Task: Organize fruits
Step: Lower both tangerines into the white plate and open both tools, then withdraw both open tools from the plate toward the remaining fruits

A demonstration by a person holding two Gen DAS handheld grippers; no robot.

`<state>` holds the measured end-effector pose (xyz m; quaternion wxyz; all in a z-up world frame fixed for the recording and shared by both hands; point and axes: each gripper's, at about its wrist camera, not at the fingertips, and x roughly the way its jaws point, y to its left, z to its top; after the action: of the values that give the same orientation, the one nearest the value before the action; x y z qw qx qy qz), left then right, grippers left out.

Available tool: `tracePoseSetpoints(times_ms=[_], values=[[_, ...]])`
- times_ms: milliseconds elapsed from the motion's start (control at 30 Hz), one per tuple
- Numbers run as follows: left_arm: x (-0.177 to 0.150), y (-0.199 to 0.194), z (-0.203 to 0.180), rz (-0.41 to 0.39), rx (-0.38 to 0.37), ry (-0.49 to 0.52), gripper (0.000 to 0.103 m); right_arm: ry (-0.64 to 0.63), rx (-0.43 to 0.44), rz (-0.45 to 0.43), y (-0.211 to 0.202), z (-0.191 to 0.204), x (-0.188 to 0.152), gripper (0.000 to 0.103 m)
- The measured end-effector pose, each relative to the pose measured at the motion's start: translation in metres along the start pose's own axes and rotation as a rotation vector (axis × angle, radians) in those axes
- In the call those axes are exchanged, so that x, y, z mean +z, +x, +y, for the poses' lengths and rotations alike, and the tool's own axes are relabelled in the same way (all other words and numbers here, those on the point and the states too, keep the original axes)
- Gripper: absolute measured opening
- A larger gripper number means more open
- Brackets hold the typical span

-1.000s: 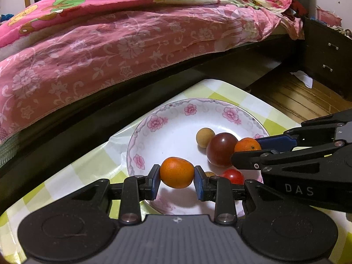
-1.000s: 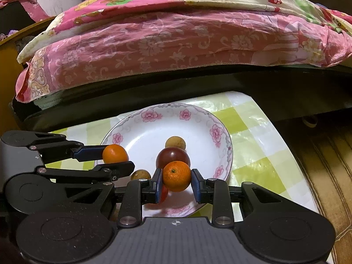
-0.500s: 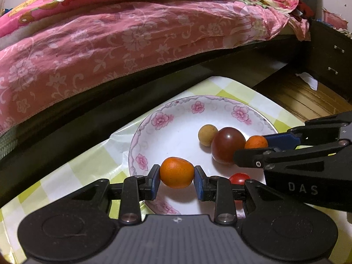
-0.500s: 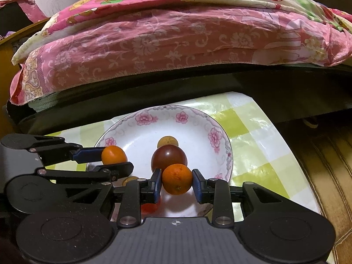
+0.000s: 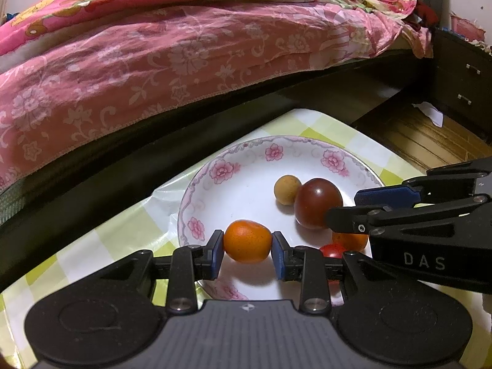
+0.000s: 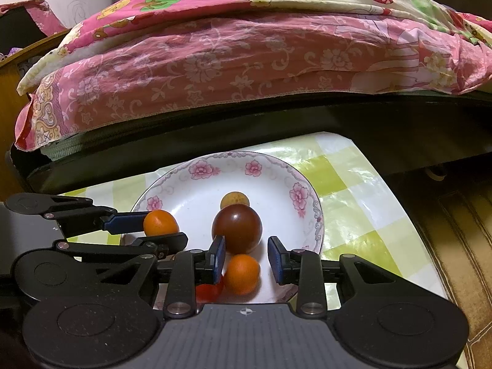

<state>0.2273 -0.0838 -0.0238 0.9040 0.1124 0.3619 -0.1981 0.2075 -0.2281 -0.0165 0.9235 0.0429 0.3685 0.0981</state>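
A white flowered plate (image 5: 246, 166) (image 6: 215, 169) sits on the green checked table. On it lie a dark red plum (image 5: 318, 203) (image 6: 236, 227), a small tan fruit (image 5: 287, 189) (image 6: 235, 198) and a red tomato (image 5: 332, 250) (image 6: 209, 290). My left gripper (image 5: 247, 253) (image 6: 160, 226) is shut on an orange (image 5: 247, 245) above the plate's near rim. My right gripper (image 6: 246, 261) (image 5: 344, 206) is open; a second orange (image 6: 241, 273) (image 5: 350, 240) lies loose on the plate between its fingers.
A bed with a pink flowered quilt (image 5: 184, 46) (image 6: 246, 46) on a dark frame runs close behind the table. A dark drawer unit (image 5: 461, 86) and wooden floor (image 5: 430, 141) lie to the right, past the table edge.
My right gripper has opened and let its orange down onto the plate in front of the plum. My left gripper still holds its orange, little moved.
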Motion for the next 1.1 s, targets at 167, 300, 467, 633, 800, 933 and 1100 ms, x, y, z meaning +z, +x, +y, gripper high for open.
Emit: tracePoseSetpoints(times_ms=[167,300,467,633,800,933,1100], values=[[0.002,-0.003,-0.001,-0.015,0.005,0.005,0.044,0.006,-0.011,-0.008,-0.002,-0.002,0.001,0.028],[0.003,-0.007,0.000,-0.024,0.008,-0.001,0.044,0.018,-0.016,-0.018,-0.005,-0.005,0.002,0.028],[0.006,-0.018,0.002,-0.042,0.015,-0.012,0.044,0.029,-0.011,-0.034,-0.013,-0.006,0.004,0.028],[0.007,-0.031,0.001,-0.056,0.015,-0.015,0.044,0.032,-0.008,-0.046,-0.021,-0.004,0.005,0.028],[0.002,-0.045,0.001,-0.053,0.010,-0.024,0.044,0.021,0.001,-0.046,-0.029,0.002,0.001,0.028],[-0.005,-0.059,0.006,-0.045,0.013,-0.036,0.044,0.009,0.017,-0.031,-0.036,0.009,-0.005,0.028],[-0.021,-0.080,0.016,-0.018,0.012,-0.051,0.044,-0.031,0.054,-0.004,-0.051,0.025,-0.022,0.029]])
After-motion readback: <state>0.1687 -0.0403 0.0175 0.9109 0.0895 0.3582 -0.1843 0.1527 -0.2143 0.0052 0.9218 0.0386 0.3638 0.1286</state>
